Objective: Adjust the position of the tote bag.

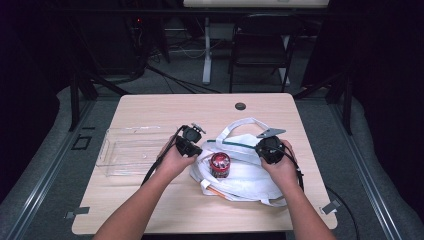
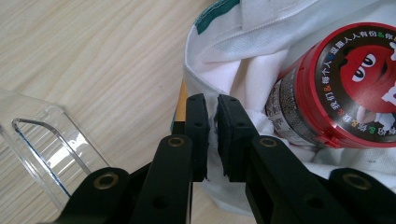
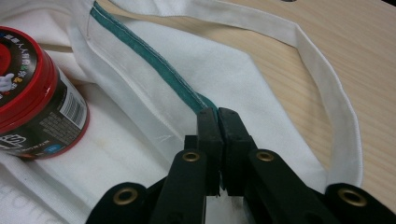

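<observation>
1. Holding the mouth of a white cloth tote bag with a green-trimmed rim (image 1: 247, 172), the person has a gripper on each side: the left gripper (image 1: 189, 142) at the bag's left edge, the right gripper (image 1: 270, 148) at its right.
2. Seen along the left gripper (image 2: 212, 135), its jaws are pinched shut on a fold of the white fabric at the rim.
3. Seen along the right gripper (image 3: 217, 140), its jaws are clamped on the cloth just beside the green trim.
4. A red-lidded round candy jar with a dark label (image 1: 220, 164) sits upright in the bag's opening, between the two grippers, near the middle of the pale wooden counter (image 1: 150, 205).
5. A clear plastic tray (image 1: 125, 150) lies to the left, just beside the left gripper.
6. Both grips catch only thin cloth edges, so I'd expect a fold to slip out if the mouth is pulled wider.
7. An uneven pull could tip the jar over, or roll it out toward the near edge.
8. A leftward swing might knock the tray.
</observation>
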